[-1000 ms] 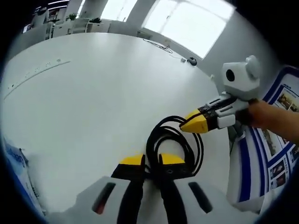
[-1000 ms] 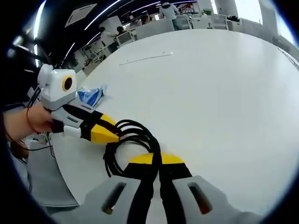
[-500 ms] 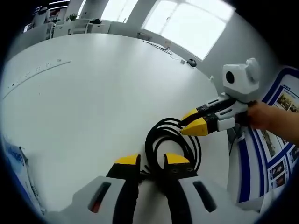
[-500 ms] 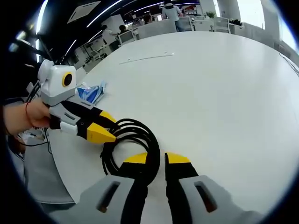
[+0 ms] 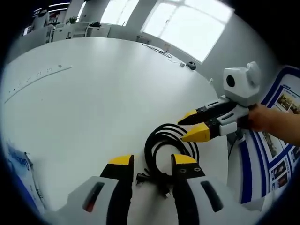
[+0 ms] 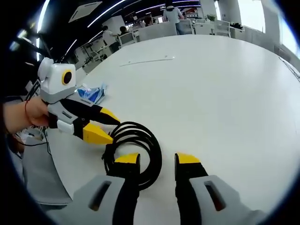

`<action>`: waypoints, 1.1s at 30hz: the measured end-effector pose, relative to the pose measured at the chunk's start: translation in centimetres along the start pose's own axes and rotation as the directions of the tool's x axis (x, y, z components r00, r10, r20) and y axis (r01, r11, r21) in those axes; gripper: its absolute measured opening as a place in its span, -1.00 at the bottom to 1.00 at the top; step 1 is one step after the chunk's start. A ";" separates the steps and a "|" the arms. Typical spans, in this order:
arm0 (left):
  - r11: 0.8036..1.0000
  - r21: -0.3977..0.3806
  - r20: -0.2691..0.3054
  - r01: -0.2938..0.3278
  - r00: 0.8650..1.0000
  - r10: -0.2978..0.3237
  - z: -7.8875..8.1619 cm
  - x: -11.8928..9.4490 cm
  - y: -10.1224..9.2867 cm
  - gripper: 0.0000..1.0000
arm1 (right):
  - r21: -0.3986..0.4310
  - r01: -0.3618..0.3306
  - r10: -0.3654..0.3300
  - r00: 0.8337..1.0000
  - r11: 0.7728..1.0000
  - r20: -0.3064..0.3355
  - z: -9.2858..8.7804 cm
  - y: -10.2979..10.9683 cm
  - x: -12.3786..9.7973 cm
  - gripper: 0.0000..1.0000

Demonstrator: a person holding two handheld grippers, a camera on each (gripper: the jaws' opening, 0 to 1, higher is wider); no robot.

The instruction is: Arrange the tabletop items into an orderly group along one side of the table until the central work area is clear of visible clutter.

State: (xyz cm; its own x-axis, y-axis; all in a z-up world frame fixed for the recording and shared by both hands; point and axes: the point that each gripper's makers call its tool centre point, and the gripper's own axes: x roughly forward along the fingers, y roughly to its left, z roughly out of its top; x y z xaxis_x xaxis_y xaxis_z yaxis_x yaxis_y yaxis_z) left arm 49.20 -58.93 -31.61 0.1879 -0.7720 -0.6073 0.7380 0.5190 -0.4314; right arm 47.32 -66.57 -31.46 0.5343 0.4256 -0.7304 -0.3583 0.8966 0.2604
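A black coiled cable (image 5: 151, 143) lies on the white table (image 5: 93, 89) near its edge. In the left gripper view my left gripper (image 5: 152, 161) stands open, with its yellow tips on either side of the coil's near end. My right gripper (image 5: 182, 131) comes in from the right, open, just above the coil's far side. In the right gripper view the cable (image 6: 140, 127) lies in front of my open right gripper (image 6: 157, 159). The coil's right side sits between the jaws. My left gripper (image 6: 110, 130), held by a hand, is open at the coil's left.
A blue packet (image 6: 91, 93) lies near the table edge, also seen as the packet (image 5: 16, 161) at the left. A small dark device (image 5: 191, 65) with a thin wire sits at the far rim. A blue-and-white poster board (image 5: 281, 140) stands beside the table. Desks and people fill the background.
Both grippers were shut on the cable one second ago. Each has opened and let go, and the coil now rests loose on the table.
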 end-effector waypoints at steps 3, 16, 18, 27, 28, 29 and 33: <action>1.000 0.010 0.008 -0.006 1.000 0.006 0.2 -0.3 0.0 -0.29 | -0.004 0.009 -0.009 1.000 1.000 0.011 0.4 0.0 -0.4 -0.40; 0.999 0.034 0.044 -0.028 0.999 0.027 1.4 -2.0 0.0 0.03 | -0.002 0.046 -0.046 0.997 0.999 0.057 1.9 0.4 -1.8 -0.23; 0.999 0.036 0.047 -0.031 0.998 0.030 1.5 -2.3 0.0 0.05 | -0.003 0.051 -0.051 0.997 0.999 0.063 2.2 0.6 -2.1 -0.22; 0.998 0.044 0.080 -0.054 0.996 0.051 2.2 -4.5 0.3 0.23 | -0.007 0.060 -0.059 0.993 0.998 0.098 3.4 1.6 -3.1 -0.13; 0.997 0.045 0.083 -0.057 0.995 0.053 2.3 -4.7 0.3 0.24 | -0.008 0.061 -0.060 0.993 0.998 0.105 3.7 1.8 -3.3 -0.12; 0.997 0.044 0.087 -0.060 0.995 0.056 2.3 -4.9 0.4 0.26 | -0.009 0.061 -0.060 0.992 0.998 0.107 3.8 1.9 -3.3 -0.11; 0.996 0.046 0.097 -0.071 0.993 0.067 2.4 -5.9 0.6 0.33 | -0.012 0.061 -0.059 0.991 0.998 0.123 4.4 2.6 -3.7 -0.08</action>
State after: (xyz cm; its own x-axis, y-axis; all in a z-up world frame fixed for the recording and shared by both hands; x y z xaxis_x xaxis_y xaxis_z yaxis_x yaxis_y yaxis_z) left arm 50.08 -54.92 -26.65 0.2985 -0.7676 -0.5671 0.7516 0.5553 -0.3560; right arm 47.77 -65.26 -25.25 0.6448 0.3841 -0.6608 -0.3345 0.9192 0.2079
